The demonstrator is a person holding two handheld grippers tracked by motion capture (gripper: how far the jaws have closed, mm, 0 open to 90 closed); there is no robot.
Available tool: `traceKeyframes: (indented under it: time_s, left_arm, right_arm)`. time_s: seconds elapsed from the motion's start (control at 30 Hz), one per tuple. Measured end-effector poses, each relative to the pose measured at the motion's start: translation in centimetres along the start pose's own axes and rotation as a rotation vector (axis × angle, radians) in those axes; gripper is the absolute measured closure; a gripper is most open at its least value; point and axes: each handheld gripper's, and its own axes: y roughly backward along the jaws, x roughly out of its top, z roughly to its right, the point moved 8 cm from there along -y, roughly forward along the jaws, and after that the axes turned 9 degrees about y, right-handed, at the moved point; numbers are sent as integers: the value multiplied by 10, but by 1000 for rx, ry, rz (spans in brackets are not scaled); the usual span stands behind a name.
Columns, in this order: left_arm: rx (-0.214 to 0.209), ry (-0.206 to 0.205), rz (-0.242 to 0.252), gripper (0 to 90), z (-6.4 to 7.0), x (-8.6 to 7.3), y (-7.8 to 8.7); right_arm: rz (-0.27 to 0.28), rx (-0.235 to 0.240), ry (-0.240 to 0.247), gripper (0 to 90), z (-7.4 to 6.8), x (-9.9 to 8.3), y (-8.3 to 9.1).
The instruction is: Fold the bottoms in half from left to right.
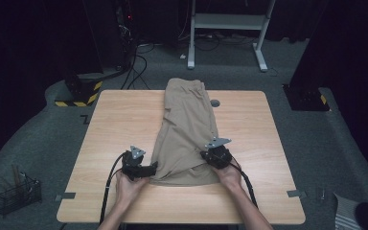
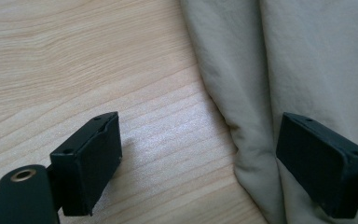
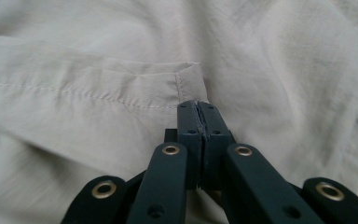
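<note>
A pair of beige trousers [image 1: 188,129] lies lengthwise down the middle of the wooden table [image 1: 120,124], its far end hanging over the back edge. My left gripper [image 1: 149,169] sits at the near left edge of the cloth, open, its two jaws wide apart astride the folded edge of the trousers [image 2: 254,154]. My right gripper [image 1: 208,156] is at the near right side, shut on a stitched hem corner of the trousers [image 3: 189,84], the gripper [image 3: 198,106] pinching the cloth at its tips.
A round grey grommet [image 1: 214,102] sits in the table near the back. A wire basket [image 1: 17,194] stands on the floor at the left. A white desk frame [image 1: 227,21] and cables lie beyond the table.
</note>
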Motion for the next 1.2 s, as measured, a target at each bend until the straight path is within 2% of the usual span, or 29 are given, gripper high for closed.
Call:
traceKeyframes:
  time_s: [0.2,0.37,0.47,0.57,0.63,0.7,0.83,0.93,1.13,1.2]
  left_arm:
    - [-1,0,-3,138,0,0,0]
    - [-6,5,-21,140,0,1,1]
    - [-29,21,-15,153,1,5,4]
    - [-58,20,-2,153,7,15,7]
    - [-63,-3,-5,152,14,19,7]
    - [-66,-24,-11,151,21,18,5]
    - [-68,-62,-42,150,36,9,-2]
    - [-58,-96,-56,150,44,1,-5]
    - [-67,-134,-61,144,48,-8,6]
    - [-72,-128,-66,146,46,-9,9]
  right_arm:
    - [75,6,-13,889,-9,-16,33]
    - [75,17,-15,866,-18,-42,53]
    - [91,28,-28,793,-19,-48,63]
    - [145,25,-59,717,-15,-40,70]
    - [183,11,-68,680,-8,-24,71]
    - [193,3,-72,670,-5,-13,68]
    - [197,14,-85,661,1,2,57]
    - [185,43,-116,654,-2,1,51]
    - [109,69,-83,646,-19,-29,56]
    - [98,71,-78,634,-21,-40,62]
